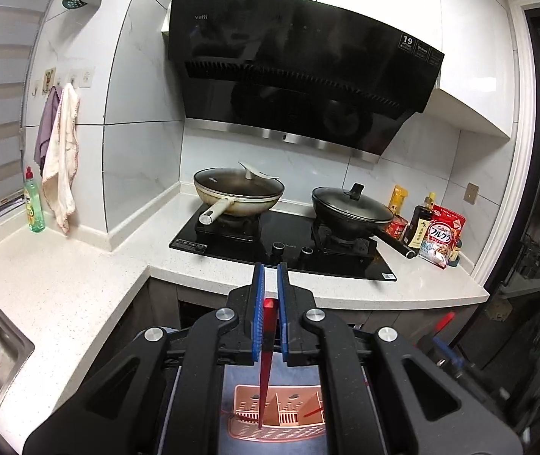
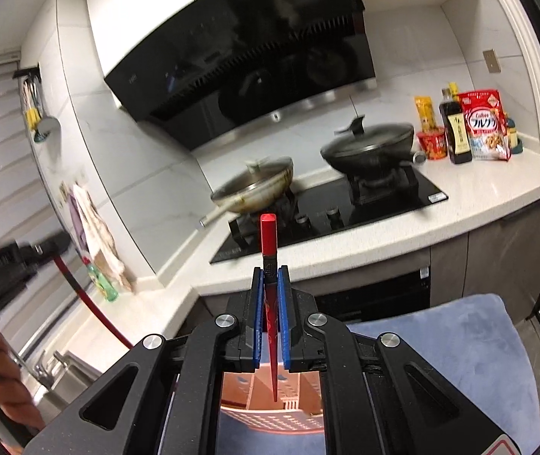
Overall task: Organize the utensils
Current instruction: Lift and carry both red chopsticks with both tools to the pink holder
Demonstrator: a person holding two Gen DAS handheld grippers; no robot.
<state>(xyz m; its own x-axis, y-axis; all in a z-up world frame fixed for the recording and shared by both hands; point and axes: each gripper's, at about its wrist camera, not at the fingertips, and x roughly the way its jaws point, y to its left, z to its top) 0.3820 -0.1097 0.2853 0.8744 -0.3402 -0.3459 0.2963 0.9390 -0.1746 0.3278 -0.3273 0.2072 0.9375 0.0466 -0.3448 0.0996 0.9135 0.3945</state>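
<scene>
L gripper (image 1: 270, 276) & R gripper (image 2: 270, 278): jaws each clamped on one red lacquered chopstick (image 1: 268, 345) (image 2: 270, 265); keep tips vertical, lower slowly into pink slotted plastic utensil caddy (image 1: 281, 413), same compartment.

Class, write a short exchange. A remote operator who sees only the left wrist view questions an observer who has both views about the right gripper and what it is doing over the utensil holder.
Operator: My left gripper grips a red chopstick. Is the right gripper holding anything?
Observer: Yes, it is shut on a patterned red chopstick, whose square end stands above its fingers.
Operator: Where does that tip point?
Observer: Down into the pink slotted plastic utensil holder. I cannot tell whether it touches the bottom.
</scene>
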